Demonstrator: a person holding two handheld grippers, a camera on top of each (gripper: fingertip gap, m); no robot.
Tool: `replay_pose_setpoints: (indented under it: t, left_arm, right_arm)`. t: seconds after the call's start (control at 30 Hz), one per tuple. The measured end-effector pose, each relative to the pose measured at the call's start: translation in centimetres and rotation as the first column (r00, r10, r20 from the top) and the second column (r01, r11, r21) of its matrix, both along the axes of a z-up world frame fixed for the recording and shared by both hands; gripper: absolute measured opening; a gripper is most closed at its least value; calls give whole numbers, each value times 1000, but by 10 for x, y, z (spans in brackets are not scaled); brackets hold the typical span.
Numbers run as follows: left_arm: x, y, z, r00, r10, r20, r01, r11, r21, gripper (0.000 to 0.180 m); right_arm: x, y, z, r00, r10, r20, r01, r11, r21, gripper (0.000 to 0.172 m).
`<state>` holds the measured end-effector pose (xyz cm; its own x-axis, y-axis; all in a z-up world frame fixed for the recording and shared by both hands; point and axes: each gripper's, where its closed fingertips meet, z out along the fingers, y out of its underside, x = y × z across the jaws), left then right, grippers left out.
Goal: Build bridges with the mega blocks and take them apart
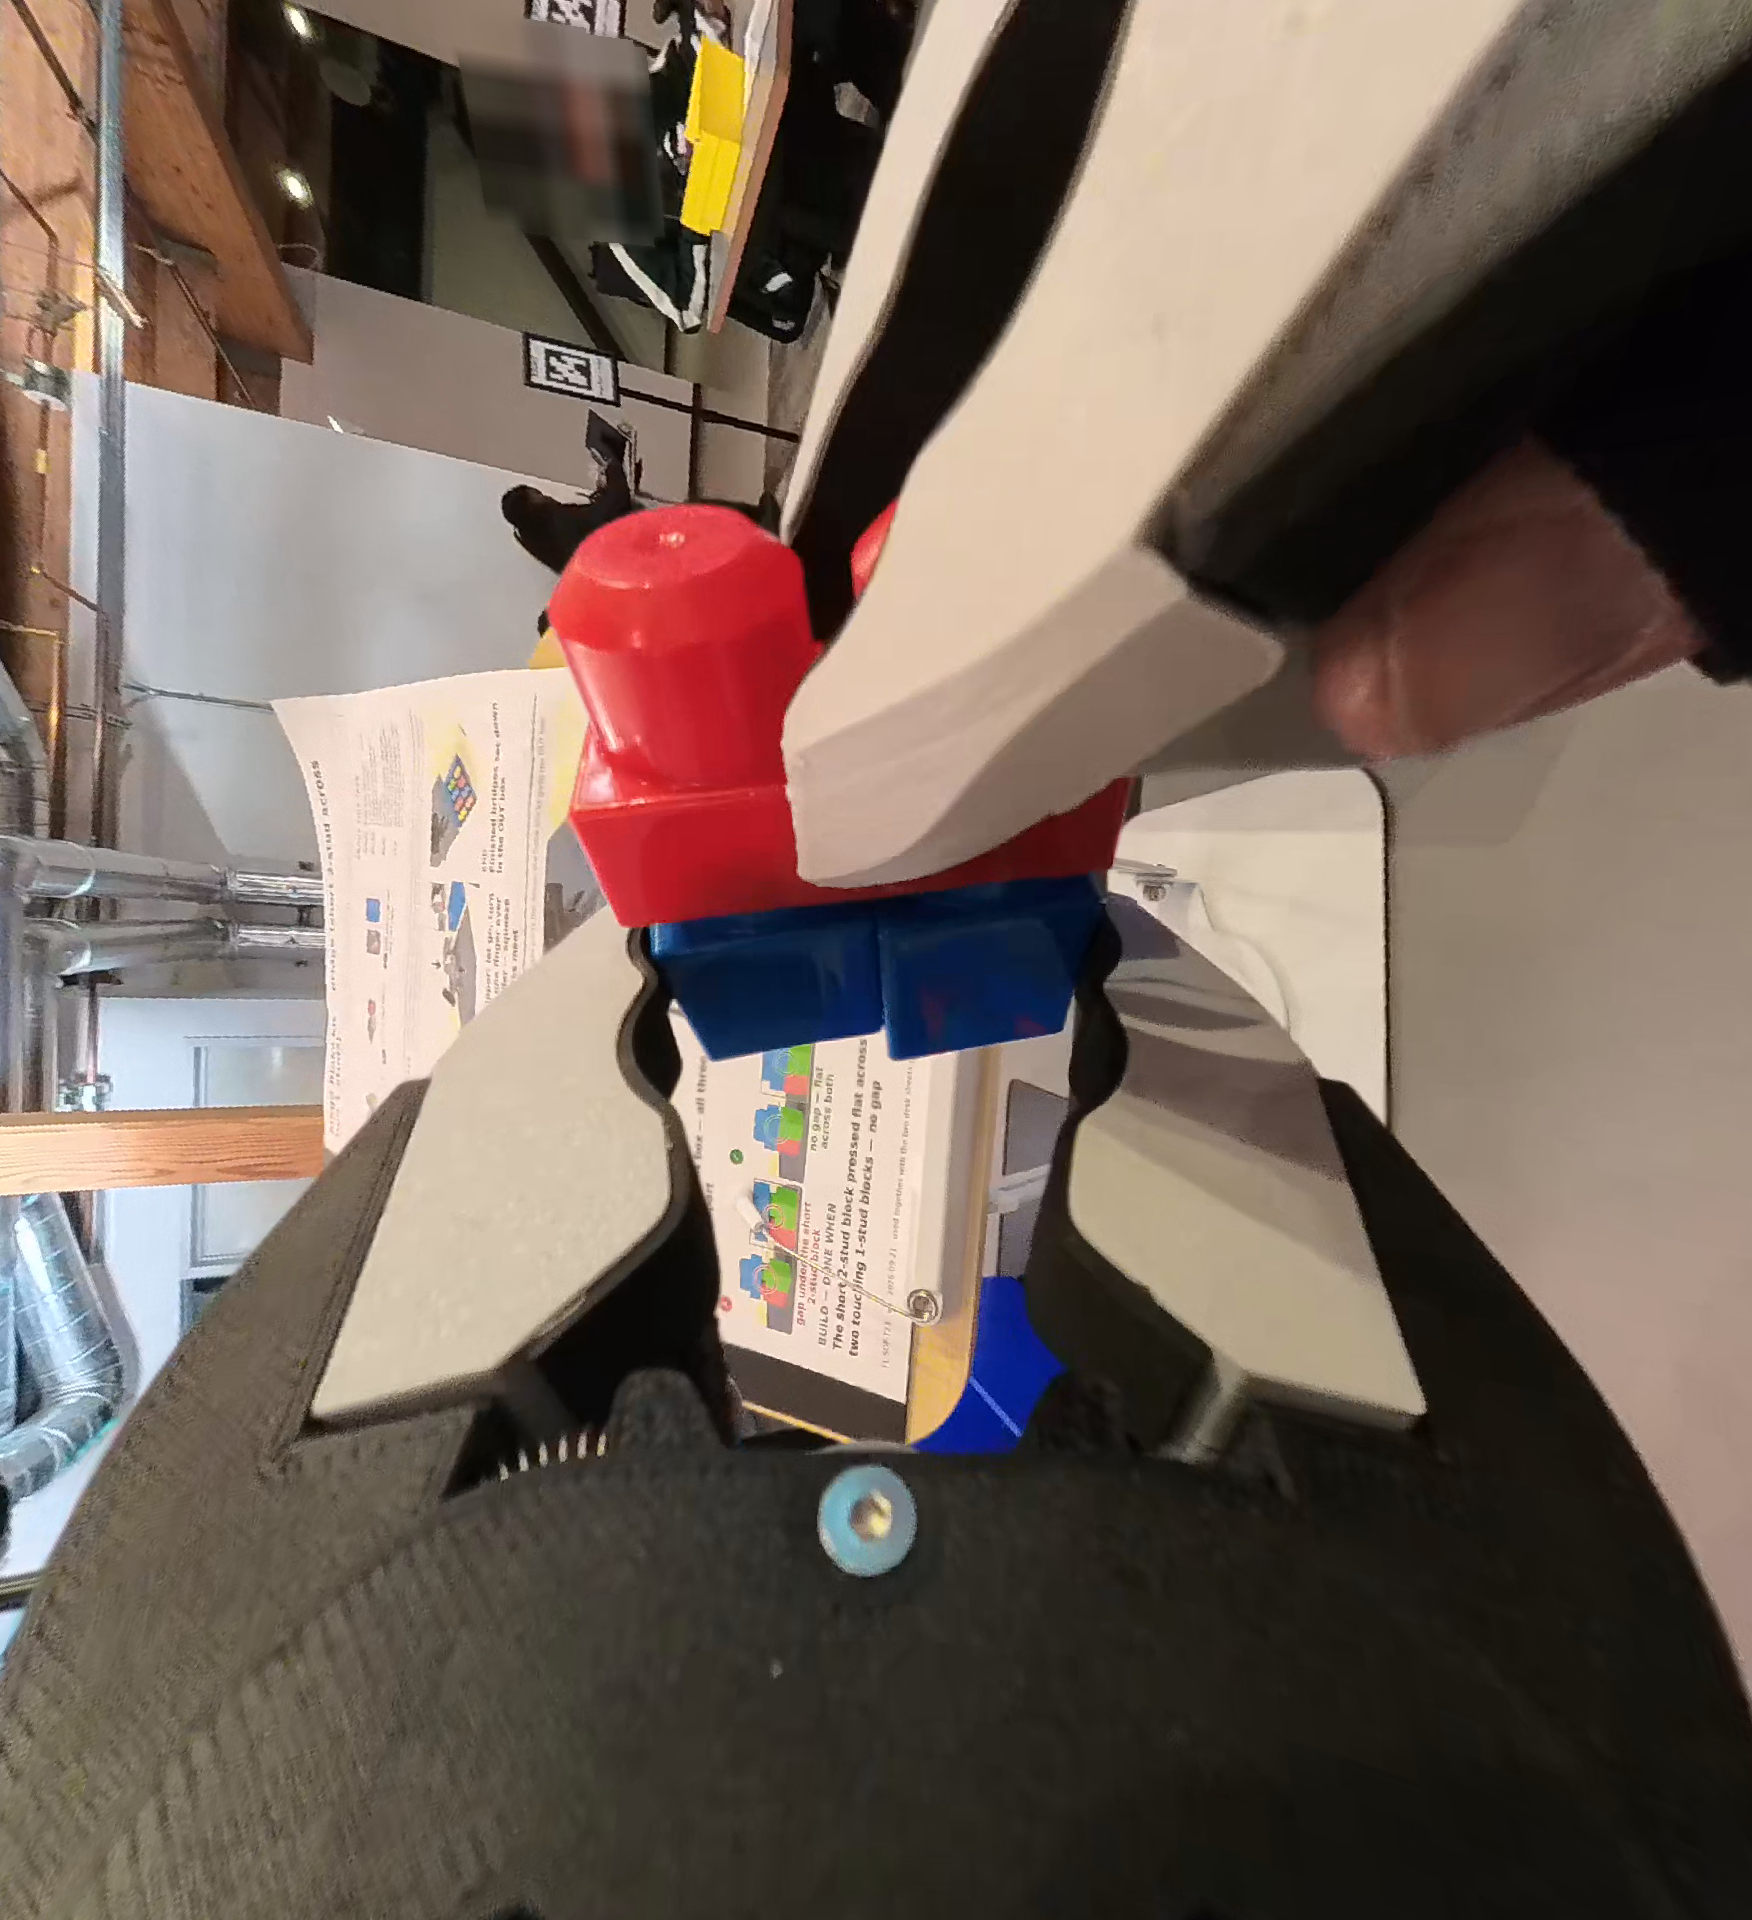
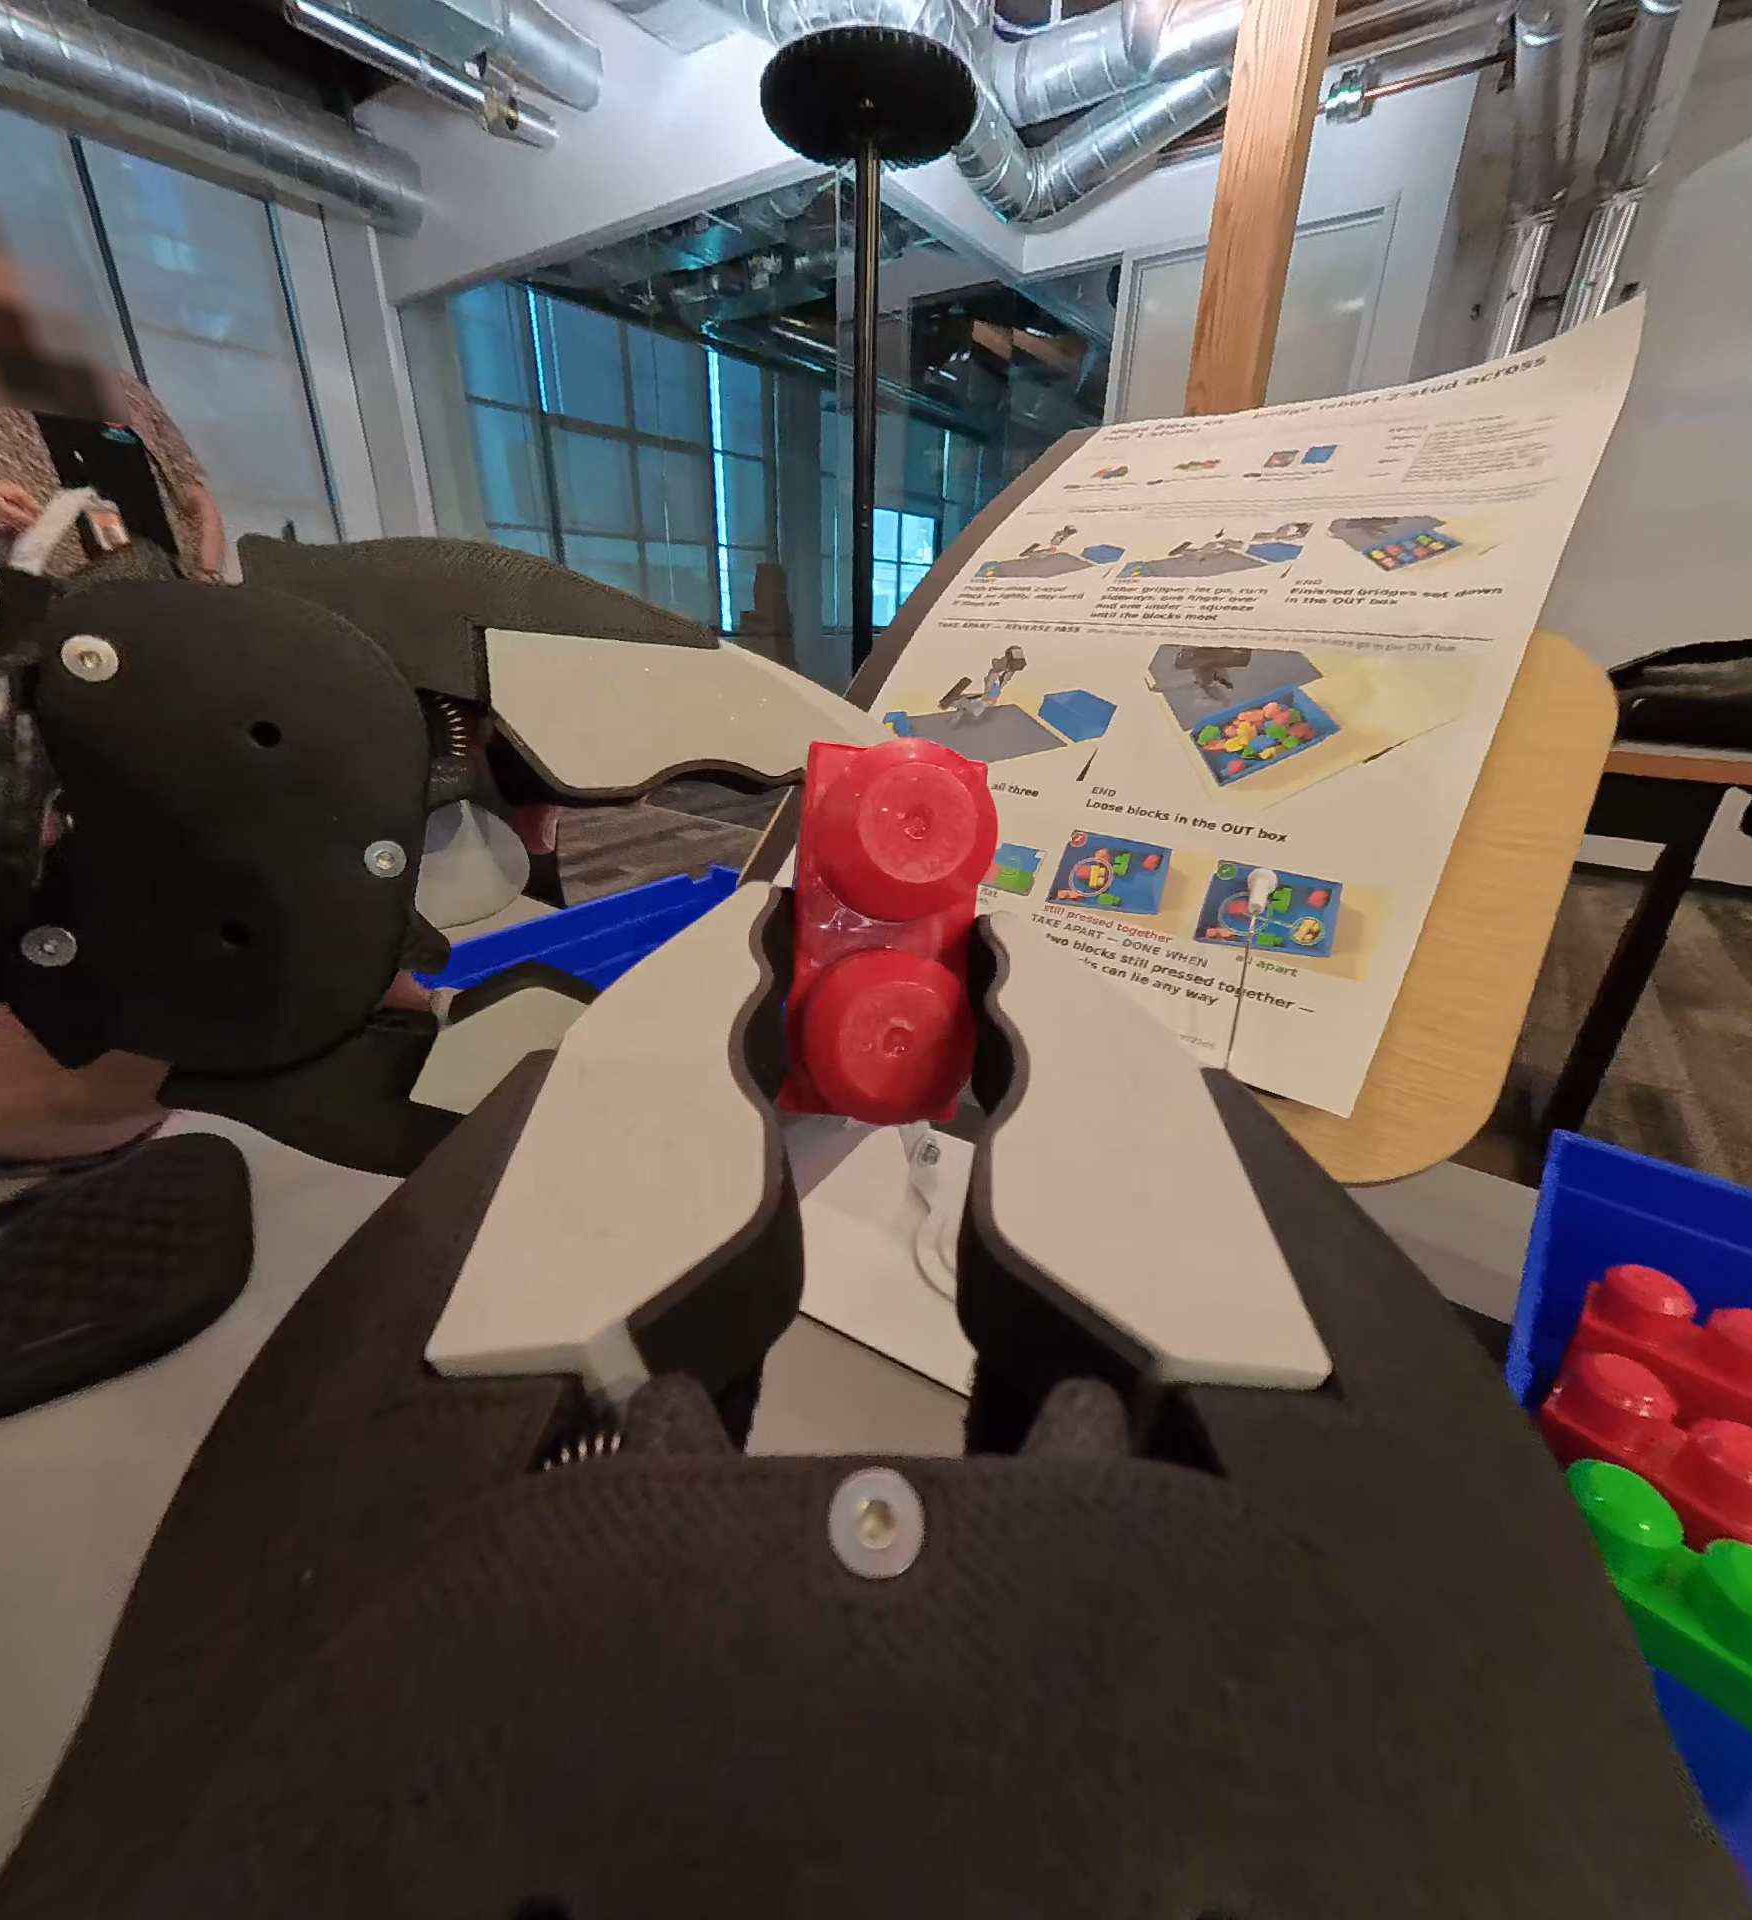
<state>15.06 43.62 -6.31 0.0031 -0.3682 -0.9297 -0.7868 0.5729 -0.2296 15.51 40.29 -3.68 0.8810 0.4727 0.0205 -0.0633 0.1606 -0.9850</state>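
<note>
Red 2-stud block (image 2: 882, 935) pinched in right hand-held gripper (image 2: 877, 966), 2 blue blocks (image 1: 867, 971) beneath clamped in left hand-held gripper (image 1: 872, 987)

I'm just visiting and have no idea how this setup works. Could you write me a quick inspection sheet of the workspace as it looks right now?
Surface: pale grey table, partly covered by the tools.
Job's things: a red two-stud block sits on two blue blocks side by side, forming a small bridge held in the air. A blue bin holds red blocks and a green block.
Clutter: instruction sheet propped on a wooden board.
Grippers: left gripper clamps the blue pair from both sides; right gripper squeezes the red block.
Cables: thin white cord on the table.
Surroundings: windows, ceiling ducts, a person standing at far left.
</note>
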Motion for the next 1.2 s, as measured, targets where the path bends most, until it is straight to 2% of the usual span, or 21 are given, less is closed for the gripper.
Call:
replay_pose_setpoints:
  t: [0.27, 0.4, 0.57, 0.67, 0.8, 0.83, 0.9, 0.97, 1.0, 1.07, 1.13, 1.2]
  left_arm:
    - [1, -1, 4, 1000, 12, 15, -11, 1000, -25, 73]
    - [1, 0, 4, 1000, 19, 15, -19, 1000, -24, 73]
    - [-2, 6, -2, 999, 40, -6, -41, 999, -29, 73]
    - [-4, 7, -6, 1000, 30, -4, -30, 998, -48, 73]
    - [-4, 6, -7, 999, -13, 53, 21, 986, -168, 74]
    - [-5, 5, -6, 998, -19, 65, 30, 983, -182, 74]
    - [-3, 0, -8, 995, -39, 97, 63, 966, -252, 74]
    - [-4, 1, -13, 993, -41, 111, 73, 950, -305, 74]
    - [-5, 1, -15, 990, -49, 130, 92, 933, -348, 74]
    - [-5, -7, -20, 976, -84, 199, 175, 850, -497, 74]
    - [-5, -21, -20, 944, -141, 297, 308, 692, -653, 74]
    - [-7, -34, -17, 906, -168, 388, 419, 489, -765, 74]
  right_arm:
    - [0, 1, 4, 988, -112, 107, 108, 993, 47, 33]
    - [0, 3, 3, 991, -94, 92, 91, 995, 32, 34]
    - [-2, 10, -4, 1000, -19, -25, 18, 999, -45, 33]
    - [-3, 12, -7, 1000, -2, -14, 1, 998, -70, 33]
    - [-7, 11, -2, 999, 29, 21, -27, 996, -83, 33]
    - [-9, 12, -1, 999, 39, 30, -36, 995, -91, 35]
    - [-9, 12, 3, 999, 49, 23, -47, 994, -94, 50]
    - [-9, 8, 8, 997, 71, 21, -69, 994, -88, 51]
    - [-7, 5, 12, 997, 71, 36, -69, 995, -72, 57]
    - [-5, -6, 21, 990, 122, 77, -119, 992, -41, 64]
    - [-7, -18, 21, 957, 174, 233, -169, 985, -40, 78]
    - [-10, -33, 17, 879, 203, 431, -215, 976, -21, 87]
